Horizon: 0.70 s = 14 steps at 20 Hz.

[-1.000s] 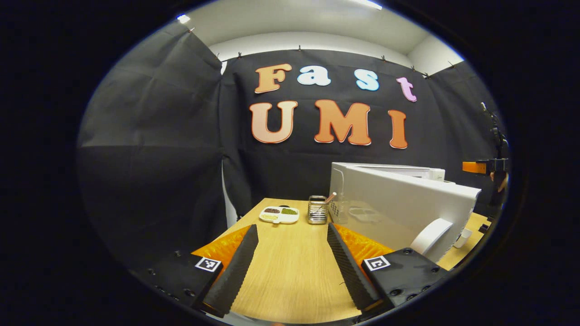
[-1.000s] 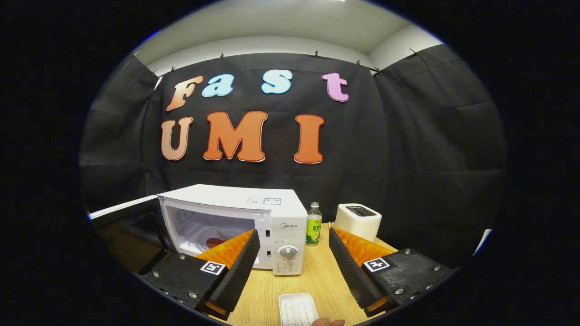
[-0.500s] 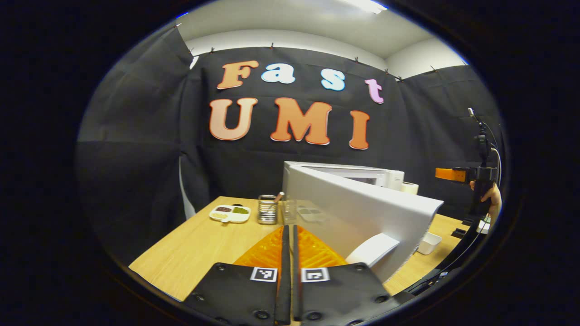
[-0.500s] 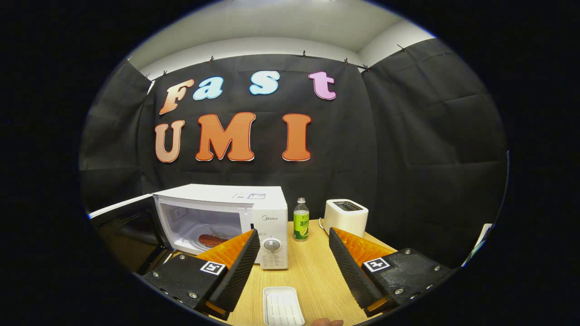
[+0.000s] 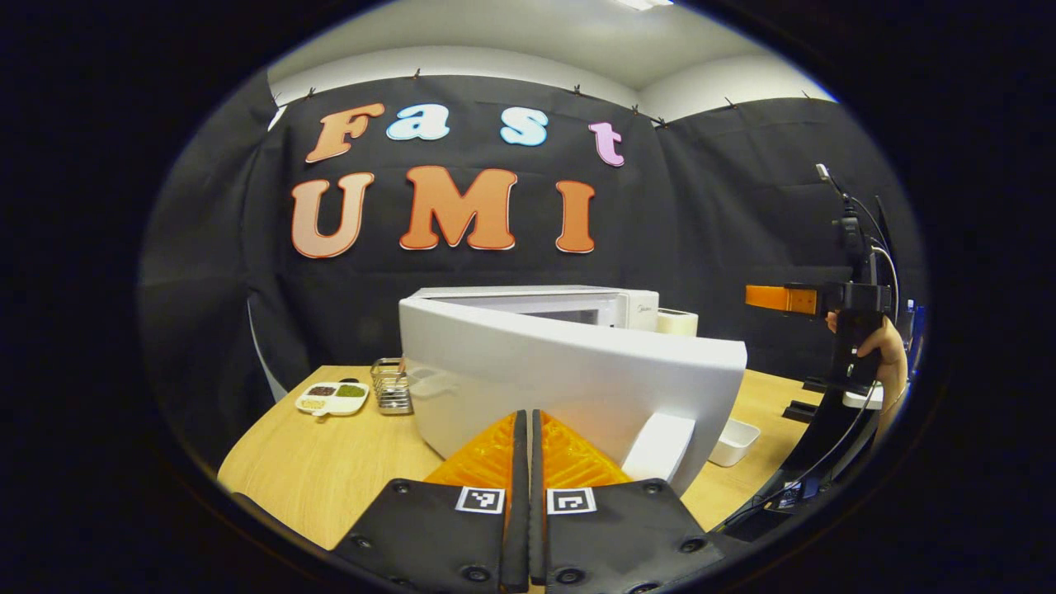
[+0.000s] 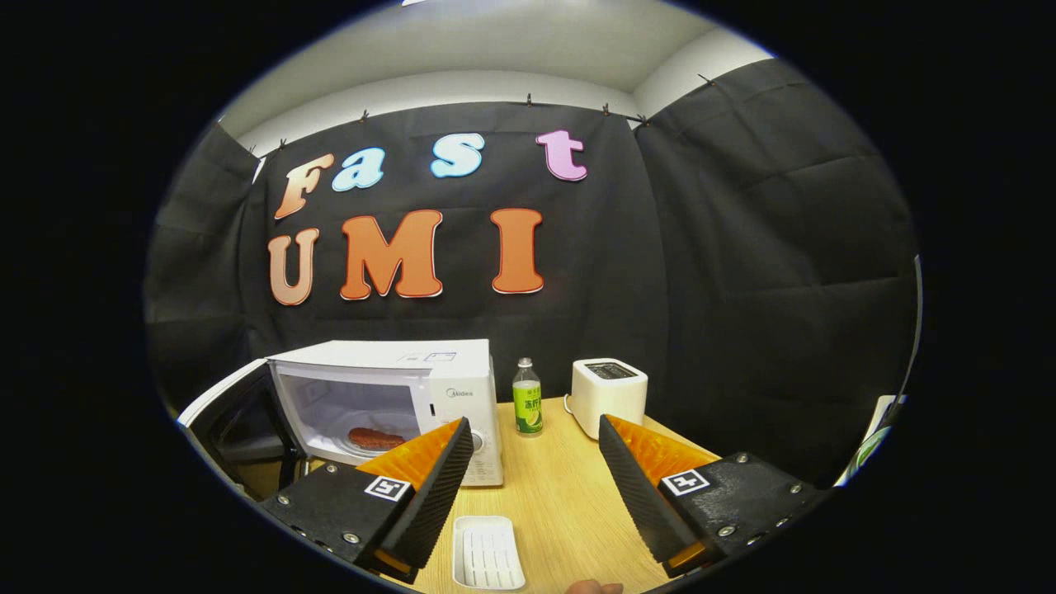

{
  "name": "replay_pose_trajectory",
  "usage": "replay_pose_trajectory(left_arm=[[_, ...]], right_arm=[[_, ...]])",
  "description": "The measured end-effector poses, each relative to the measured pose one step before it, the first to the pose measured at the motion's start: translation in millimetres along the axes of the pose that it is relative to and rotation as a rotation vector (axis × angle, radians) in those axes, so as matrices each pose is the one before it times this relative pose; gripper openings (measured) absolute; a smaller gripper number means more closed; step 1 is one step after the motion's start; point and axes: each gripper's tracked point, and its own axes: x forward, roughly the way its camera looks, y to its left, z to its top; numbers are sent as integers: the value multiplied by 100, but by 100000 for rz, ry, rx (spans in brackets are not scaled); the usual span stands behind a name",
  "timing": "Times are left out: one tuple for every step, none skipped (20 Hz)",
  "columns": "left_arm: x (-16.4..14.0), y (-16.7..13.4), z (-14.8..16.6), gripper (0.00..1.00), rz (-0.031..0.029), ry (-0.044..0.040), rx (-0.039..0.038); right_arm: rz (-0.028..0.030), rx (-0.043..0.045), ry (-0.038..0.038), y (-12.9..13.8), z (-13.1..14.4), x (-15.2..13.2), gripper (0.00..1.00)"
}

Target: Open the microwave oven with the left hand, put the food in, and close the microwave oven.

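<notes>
The white microwave [image 6: 462, 388] stands on the wooden table with its door [image 6: 227, 421] swung out to the left. A reddish piece of food [image 6: 375, 437] lies on the plate inside. My right gripper [image 6: 535, 425] is open and holds nothing, back from the oven's front. In the left gripper view the door's white outer face [image 5: 569, 371] and its handle [image 5: 660, 445] are close ahead. My left gripper [image 5: 528, 414] is shut with nothing between its fingers, tips right at that face; contact I cannot tell. The right gripper [image 5: 788, 299] and a hand [image 5: 887, 363] show far right.
A green-labelled bottle [image 6: 526, 398] and a white toaster [image 6: 609, 396] stand right of the microwave. A small white tray [image 6: 487, 563] lies near the front edge. Left of the door sit a divided dish [image 5: 332, 398] and a wire rack [image 5: 390, 386].
My left gripper went from open to shut and swung round to face the door's outer side. The right gripper drew back from the oven, and the door looks slightly less open.
</notes>
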Motion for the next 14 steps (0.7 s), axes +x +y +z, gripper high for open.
replay_pose_trajectory(left_arm=[[785,-246,146,5,-17,121,271],[682,-551,65,5,-589,218,-397],[669,-491,-28,5,-1047,205,-1200],[786,-488,73,5,-1104,118,-1364],[727,-363,99,5,-832,92,-1081],[689,-306,158,5,-484,5,-240],[761,-157,88,5,66,53,302],[810,-157,78,5,173,225,403],[789,-58,6,2,259,684,190],[680,32,-187,2,744,584,648],[563,107,81,5,812,406,726],[760,198,37,2,918,94,621],[602,209,163,2,989,-512,252],[718,166,251,5,1585,-235,-269]], right_arm=[[-613,-216,-141,-513,-31,-21,95],[-670,-348,-101,-493,-47,3,95],[-637,-444,-16,-548,-25,14,95],[-700,-368,291,-532,-162,69,95],[-815,-220,356,-600,-99,70,95],[-903,-75,220,-634,-22,97,95],[-692,114,246,-494,-14,110,94],[-389,103,384,-474,-59,-120,95],[-299,-69,412,-454,-93,-66,95],[-258,-281,378,-539,-57,83,95],[-95,-512,340,-510,28,-23,95],[-568,-678,445,-748,-58,9,95],[-1091,-672,539,-894,-17,131,95],[-1067,-358,320,-921,107,126,95]])
